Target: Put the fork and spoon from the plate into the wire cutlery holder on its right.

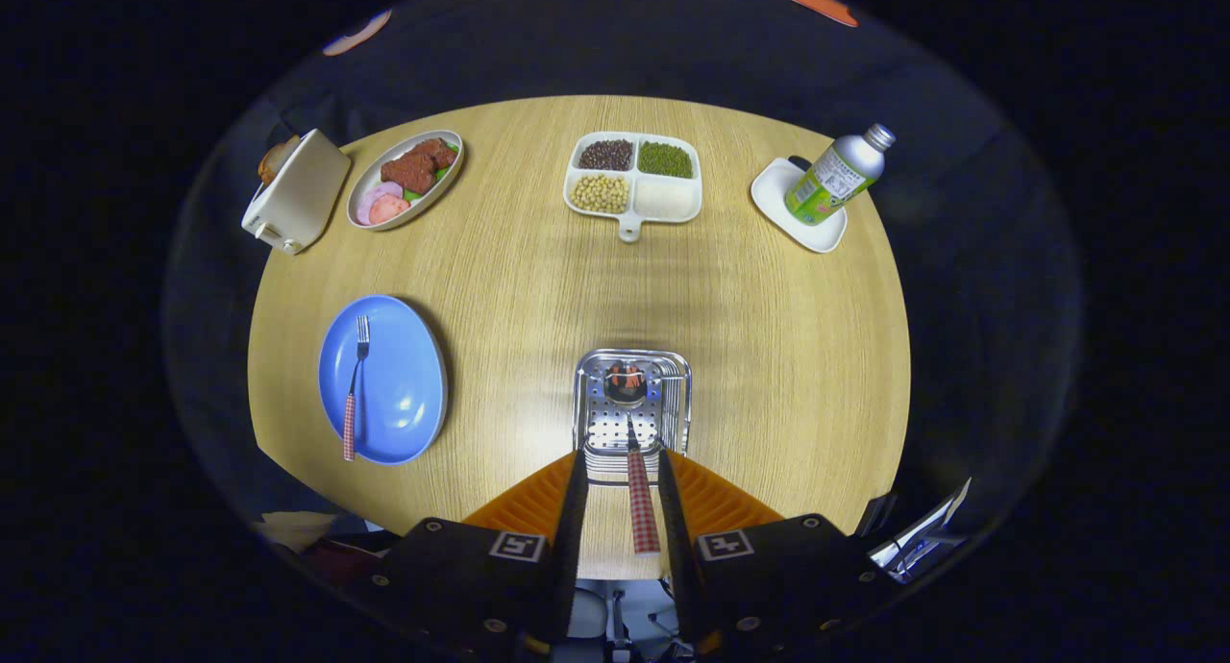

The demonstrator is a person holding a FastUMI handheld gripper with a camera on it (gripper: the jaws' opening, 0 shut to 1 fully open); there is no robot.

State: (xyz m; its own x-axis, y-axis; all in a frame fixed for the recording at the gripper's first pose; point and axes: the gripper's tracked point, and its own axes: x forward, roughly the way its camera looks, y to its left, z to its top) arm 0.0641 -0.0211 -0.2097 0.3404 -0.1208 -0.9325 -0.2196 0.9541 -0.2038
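The blue plate (404, 384) lies on the wooden table, left of the fingers. On it rests the fork (354, 389) with a red-checked handle, tines pointing away. The wire cutlery holder (678, 405) stands just ahead of the fingertips. The spoon (641, 495) is inside it, bowl down at the bottom, and its red-checked handle leans back between my two fingers. My gripper (621, 456) is open, with a gap showing on each side of the handle.
At the back left stand a white toaster (293, 202) and an oval dish of food (404, 178). A divided tray of beans (634, 178) sits at the back middle. At the back right, a bottle (836, 173) leans on a white square dish (812, 231).
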